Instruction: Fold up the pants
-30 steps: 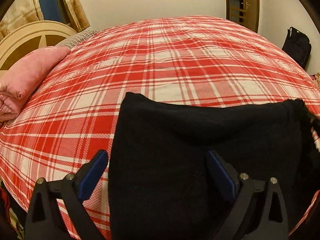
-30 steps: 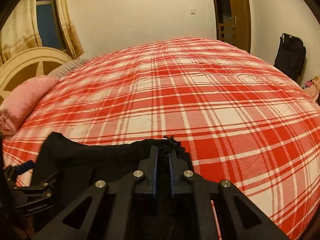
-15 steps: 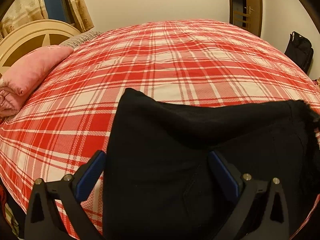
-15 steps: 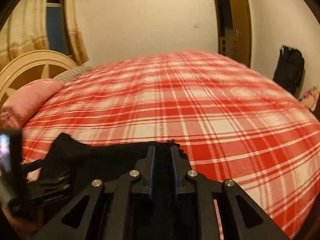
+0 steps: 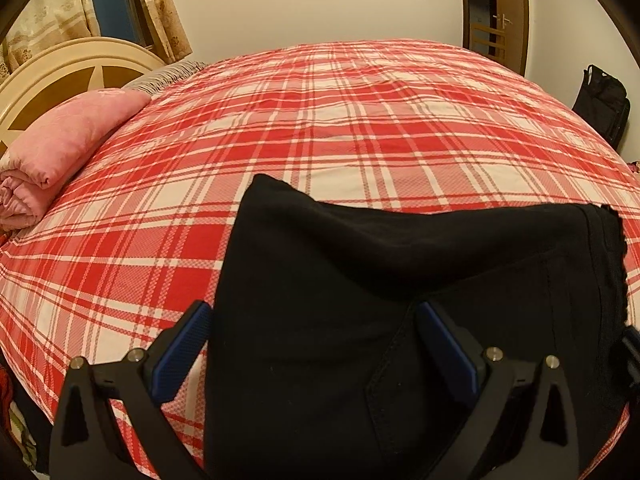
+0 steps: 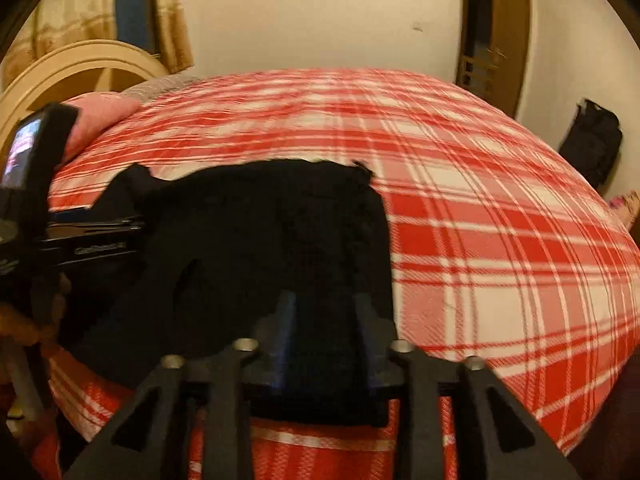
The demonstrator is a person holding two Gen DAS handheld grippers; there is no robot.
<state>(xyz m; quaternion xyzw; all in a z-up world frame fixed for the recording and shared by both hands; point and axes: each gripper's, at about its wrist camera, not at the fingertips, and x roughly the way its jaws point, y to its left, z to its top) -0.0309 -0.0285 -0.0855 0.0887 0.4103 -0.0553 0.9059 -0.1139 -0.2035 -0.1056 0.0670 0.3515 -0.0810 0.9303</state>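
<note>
Black pants (image 5: 380, 288) lie folded in a compact stack at the near edge of the red plaid bed (image 5: 340, 128). My left gripper (image 5: 316, 344) is open, its blue pads wide apart over the stack's left part, holding nothing. In the right wrist view the pants (image 6: 272, 240) lie flat and my right gripper (image 6: 324, 320) is open, its fingers parted above the stack's near edge. The left gripper's body (image 6: 80, 240) shows at the left of that view. The view is blurred by motion.
A folded pink blanket (image 5: 60, 152) lies at the bed's left by the cream headboard (image 5: 60, 68). A black bag (image 5: 600, 100) stands on the floor at the right by the wall. A wooden door (image 5: 496, 12) is behind the bed.
My right gripper has opened, let go of the pants' edge, and pulled back and up. The pants have settled flat. My left gripper stays open and has risen slightly.
</note>
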